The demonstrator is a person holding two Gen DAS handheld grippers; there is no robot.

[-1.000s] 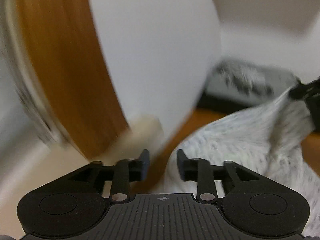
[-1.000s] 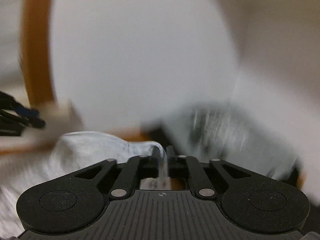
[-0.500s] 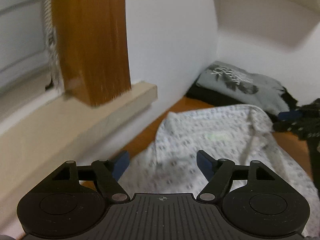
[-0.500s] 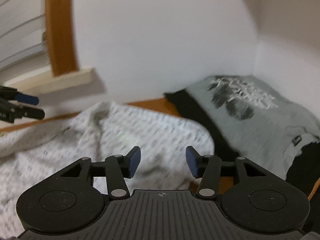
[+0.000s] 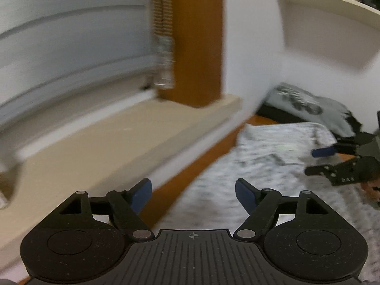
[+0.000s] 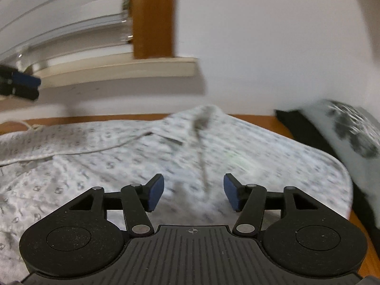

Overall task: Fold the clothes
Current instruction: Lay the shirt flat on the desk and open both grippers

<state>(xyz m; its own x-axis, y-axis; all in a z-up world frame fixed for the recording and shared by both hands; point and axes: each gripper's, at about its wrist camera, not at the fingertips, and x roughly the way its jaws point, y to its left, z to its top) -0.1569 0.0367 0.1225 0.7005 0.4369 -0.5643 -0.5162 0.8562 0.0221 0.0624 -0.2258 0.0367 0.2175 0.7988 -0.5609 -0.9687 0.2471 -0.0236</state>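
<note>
Both tongs released, jaws spread, nothing held: left gripper (image 5: 193, 193), right gripper (image 6: 193, 194). We see the patterned shirt (image 6: 166, 156) spread on the wooden table (image 6: 258, 120), collar toward the wall, beside the folded grey tee (image 6: 351, 128). Risk: thin fabric slips or bunches on a shallow pinch, skewing our fold.

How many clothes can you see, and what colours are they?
White patterned shirt, spread flat: 1
Grey printed T-shirt, folded: 1
Black garment under the grey one: 1
Total: 3
</note>
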